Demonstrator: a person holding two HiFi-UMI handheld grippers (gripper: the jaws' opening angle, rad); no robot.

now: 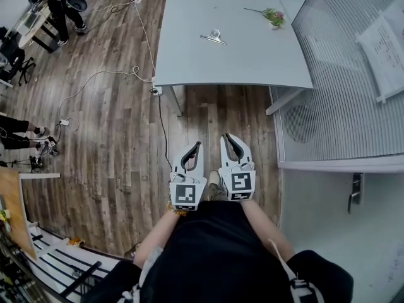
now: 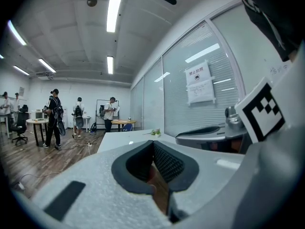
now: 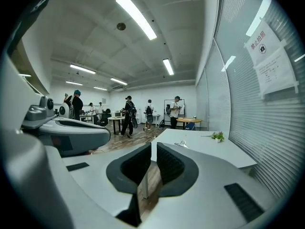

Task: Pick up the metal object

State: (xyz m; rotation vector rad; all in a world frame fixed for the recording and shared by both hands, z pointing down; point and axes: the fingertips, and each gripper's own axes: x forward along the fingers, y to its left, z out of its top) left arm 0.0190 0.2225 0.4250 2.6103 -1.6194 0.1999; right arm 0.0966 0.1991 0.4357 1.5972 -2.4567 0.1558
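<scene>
**Q:** Jaws first: how do they stand?

**R:** Together on both. The left gripper [image 1: 198,145] has its pads meeting at the tips with nothing between them. The right gripper [image 1: 226,137] is drawn to a thin slit, and only floor and table show through it. The 2 sit side by side, close in front of the person's body, and point toward the table.

**Q:** And the thing to be picked up?

**R:** The metal clip [image 1: 214,38] lies on the white tabletop [image 1: 252,62], toward the far half. It is well apart from both grippers, with a stretch of wooden floor [image 1: 126,137] between. A small flower sprig [image 1: 273,16] lies near the far right corner, well clear of the clip.

**Q:** How will it handle?

**R:** It looks like thin sheet metal, so I judge it light and stiff. It is probably smooth too, and apt to skid on that slick tabletop if pushed from 1 side only. It sits low, so the wide body offers little to pinch.

**Q:** So where should the jaws take hold?

**R:** The loop at 1 end looks best, with 1 jaw on each side of it. Either gripper would have to open first.
</scene>
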